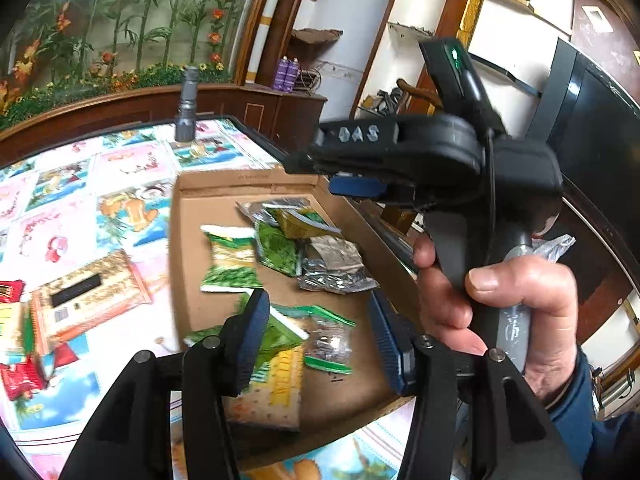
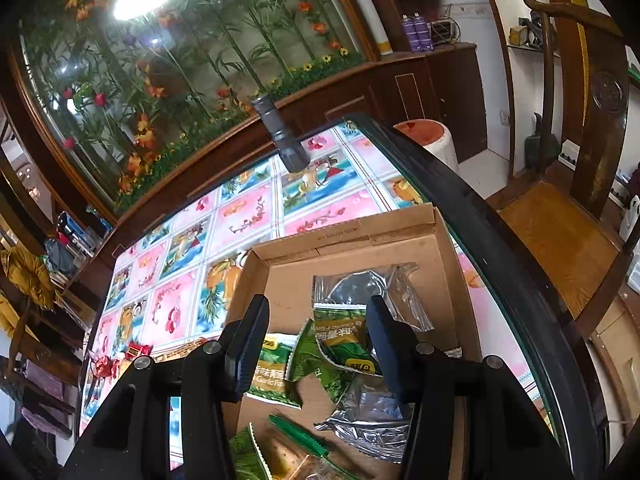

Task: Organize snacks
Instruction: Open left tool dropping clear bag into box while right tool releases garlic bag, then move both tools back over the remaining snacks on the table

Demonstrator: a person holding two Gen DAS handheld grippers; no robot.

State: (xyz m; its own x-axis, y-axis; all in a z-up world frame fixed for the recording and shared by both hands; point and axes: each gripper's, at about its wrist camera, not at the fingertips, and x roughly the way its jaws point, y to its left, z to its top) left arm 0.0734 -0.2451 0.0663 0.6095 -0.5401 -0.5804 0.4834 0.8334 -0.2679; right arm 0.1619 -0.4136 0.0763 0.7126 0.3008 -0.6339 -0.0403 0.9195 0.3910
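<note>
A shallow cardboard box [image 1: 188, 248] [image 2: 352, 236] lies on the table and holds several green and silver snack packets [image 1: 230, 258] [image 2: 344, 330]. My left gripper [image 1: 316, 332] is open and empty, above a green and yellow packet [image 1: 280, 364] at the box's near end. My right gripper [image 2: 316, 340] is open and empty above the packets in the box; in the left wrist view it [image 1: 352, 184] hangs over the box's far right side, held by a hand [image 1: 516, 312]. An orange biscuit pack [image 1: 88, 296] and red packets [image 1: 20, 376] lie on the table left of the box.
The table [image 2: 240, 216] has a colourful cartoon cloth. A grey flashlight [image 1: 187, 104] [image 2: 280, 132] stands at its far edge. A wooden chair [image 2: 560, 220] stands to the right of the table. A wooden cabinet with artificial flowers behind glass [image 2: 180, 60] is behind.
</note>
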